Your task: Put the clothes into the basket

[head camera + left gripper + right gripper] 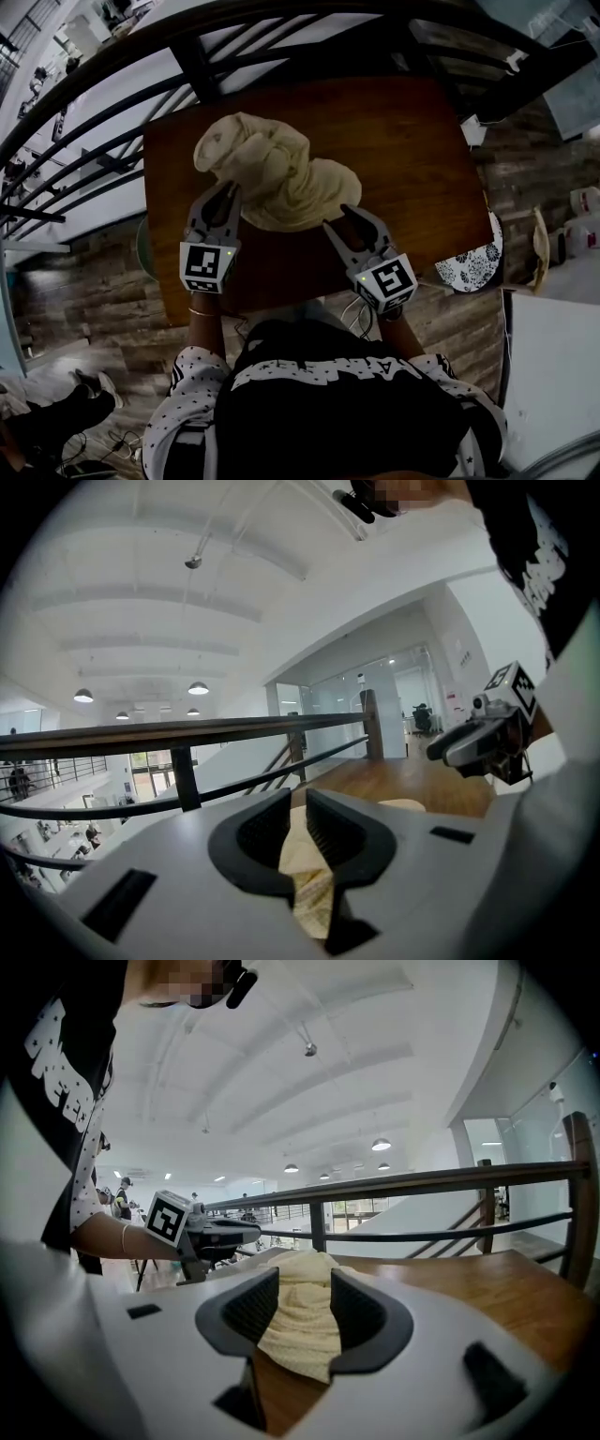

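- A big cream cloth [272,173] is lying in a lumpy heap on the brown wooden table [412,141].
- The heap is sitting near the middle of the table, a bit toward the person's left.
- The person is standing at the near side of the table and is holding both tools out to the near edge of the cloth.
- The left gripper [226,191] is reaching into the left side of the heap. In the left gripper view its jaws are nearly together, and they are pinching a thin fold of the cloth between them.
- The right gripper [337,217] is pointing at the right side of the heap. In the right gripper view its jaws are standing wide apart, and a flap of the cloth is lying loosely in the gap on the table top. It is not squeezing the flap.
- A dark railing [112,150] is running along the far side of the table.
- A round thing with a blue and white pattern [469,262] is sticking out past the table's right edge.
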